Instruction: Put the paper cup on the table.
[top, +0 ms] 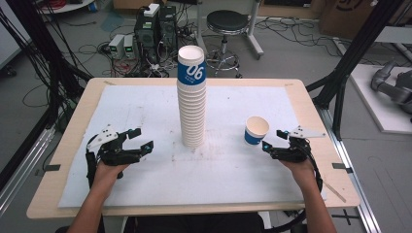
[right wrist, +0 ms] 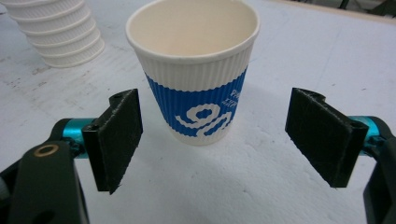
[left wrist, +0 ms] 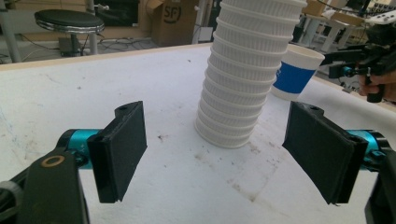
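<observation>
A tall stack of ribbed white paper cups (top: 191, 97) stands upright mid-table, its top cup banded blue. A single white-and-blue cup (top: 256, 130) stands upright to its right, empty inside (right wrist: 196, 70). My right gripper (top: 273, 140) is open just right of that cup, which sits a little beyond the wide-apart jaws in the right gripper view (right wrist: 215, 140). My left gripper (top: 142, 138) is open on the left, some way from the stack. In the left gripper view the stack's base (left wrist: 233, 107) rises ahead of the spread jaws (left wrist: 224, 158), with the single cup (left wrist: 297, 74) behind it.
A white foam sheet (top: 145, 179) covers the wooden table (top: 68, 145). Beyond the far edge stand a black stool (top: 227, 22), computer boxes (top: 150, 29) and cables on the floor. A black frame post (top: 350, 58) rises at the right.
</observation>
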The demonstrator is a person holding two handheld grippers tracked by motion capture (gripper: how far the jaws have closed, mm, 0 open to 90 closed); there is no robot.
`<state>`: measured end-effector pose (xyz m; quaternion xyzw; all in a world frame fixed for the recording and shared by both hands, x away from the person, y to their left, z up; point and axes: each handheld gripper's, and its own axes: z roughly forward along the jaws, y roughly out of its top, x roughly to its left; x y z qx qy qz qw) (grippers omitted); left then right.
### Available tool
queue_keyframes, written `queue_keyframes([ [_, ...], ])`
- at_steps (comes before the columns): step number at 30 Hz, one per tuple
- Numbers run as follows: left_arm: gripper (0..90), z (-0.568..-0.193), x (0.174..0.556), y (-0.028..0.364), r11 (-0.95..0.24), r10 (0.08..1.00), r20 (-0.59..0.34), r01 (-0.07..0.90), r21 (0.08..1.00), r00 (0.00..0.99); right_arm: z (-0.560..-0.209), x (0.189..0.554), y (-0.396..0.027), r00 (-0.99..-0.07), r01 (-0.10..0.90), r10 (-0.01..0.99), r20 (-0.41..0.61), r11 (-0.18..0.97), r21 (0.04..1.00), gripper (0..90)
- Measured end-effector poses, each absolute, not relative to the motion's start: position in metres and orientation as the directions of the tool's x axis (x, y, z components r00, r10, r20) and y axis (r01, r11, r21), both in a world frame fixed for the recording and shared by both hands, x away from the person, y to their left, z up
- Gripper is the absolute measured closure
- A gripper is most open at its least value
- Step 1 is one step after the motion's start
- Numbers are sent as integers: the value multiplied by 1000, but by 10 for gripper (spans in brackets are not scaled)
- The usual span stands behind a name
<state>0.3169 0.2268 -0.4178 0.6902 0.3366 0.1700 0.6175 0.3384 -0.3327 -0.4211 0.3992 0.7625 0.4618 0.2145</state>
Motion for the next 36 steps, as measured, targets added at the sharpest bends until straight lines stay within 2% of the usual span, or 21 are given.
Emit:
queue_keyframes([
  [13, 209, -417, 316, 230, 1, 681, -155, 212, 977, 715, -401, 303, -342, -580, 321, 814, 13, 213, 923, 193],
  [21, 209, -416, 309, 234, 4, 690, -145, 197, 980, 709, -402, 297, -342, -547, 314, 837, 5, 200, 928, 193],
  [36, 209, -416, 312, 229, -1, 679, -145, 199, 980, 720, -401, 293, -340, -564, 317, 826, 11, 205, 926, 195],
])
